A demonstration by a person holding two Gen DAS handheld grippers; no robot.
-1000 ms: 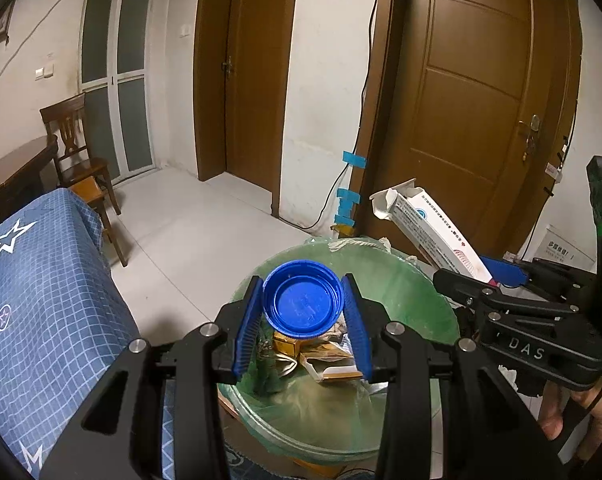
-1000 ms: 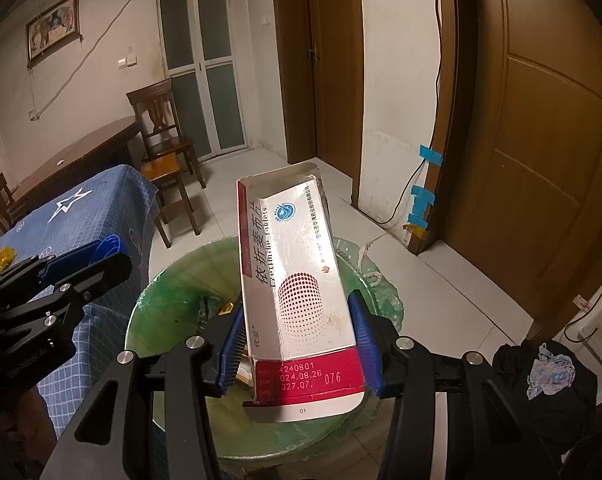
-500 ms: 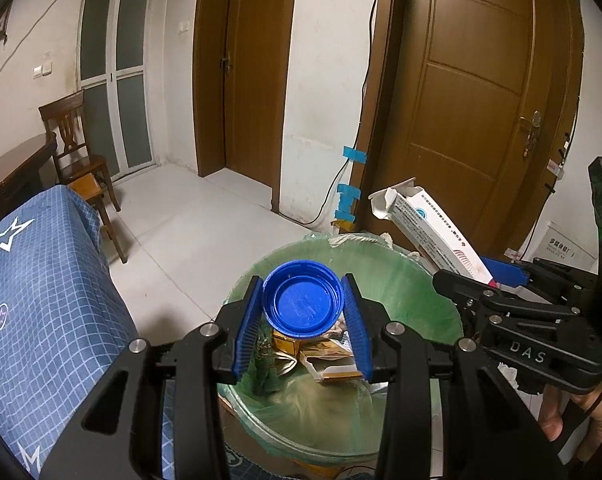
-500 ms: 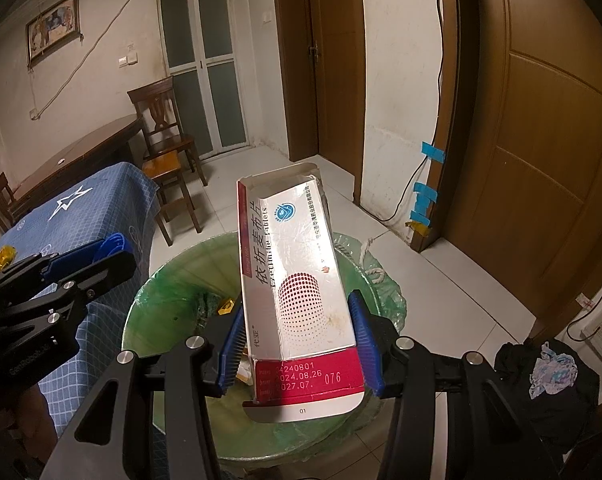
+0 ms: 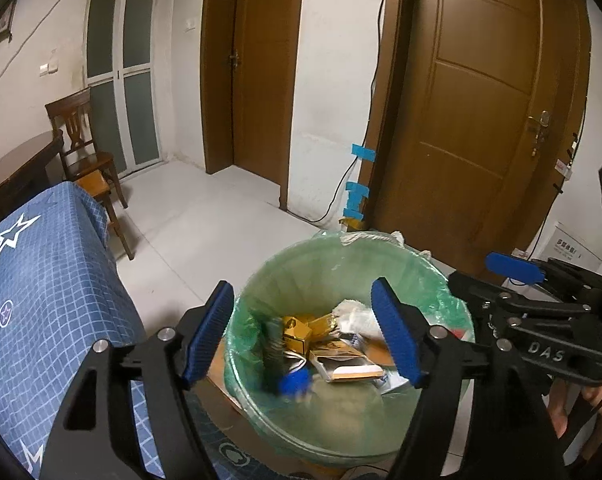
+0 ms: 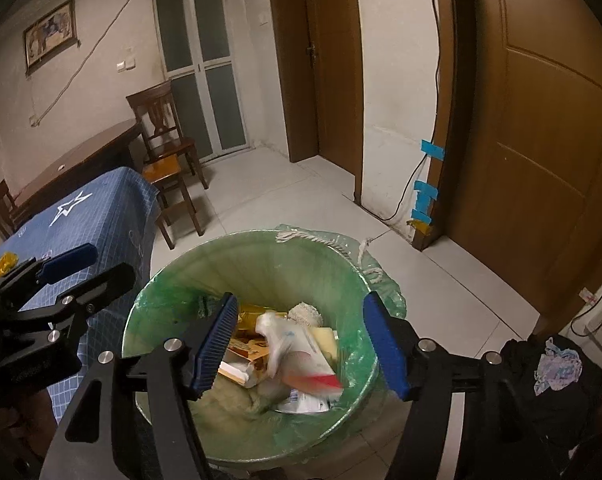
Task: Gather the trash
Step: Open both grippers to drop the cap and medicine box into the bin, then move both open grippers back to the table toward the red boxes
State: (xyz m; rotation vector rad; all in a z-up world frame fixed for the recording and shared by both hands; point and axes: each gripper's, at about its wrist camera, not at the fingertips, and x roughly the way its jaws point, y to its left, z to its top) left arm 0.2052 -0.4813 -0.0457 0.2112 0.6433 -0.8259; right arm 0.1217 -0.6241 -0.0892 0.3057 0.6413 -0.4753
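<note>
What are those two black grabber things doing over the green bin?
A person is throwing rubbish away with a grabber in each hand. Both hang over the round bin lined with a green plastic bag. The left gripper has just been opening its jaws, and the round blue plastic lid is blurred, dropping into the bin. The right gripper has just been opening too, and the white and red cardboard box is tumbling onto the trash. Nothing is between either pair of jaws.

Both claws, left claw (image 5: 303, 334) and right claw (image 6: 301, 344), are built from black angular arms fitted with blue ribbed pads (image 5: 395, 338). Round silver screws (image 5: 166, 334) are set along the arms. "DAS" is embossed on the right claw's body, as seen from the left wrist.
</note>
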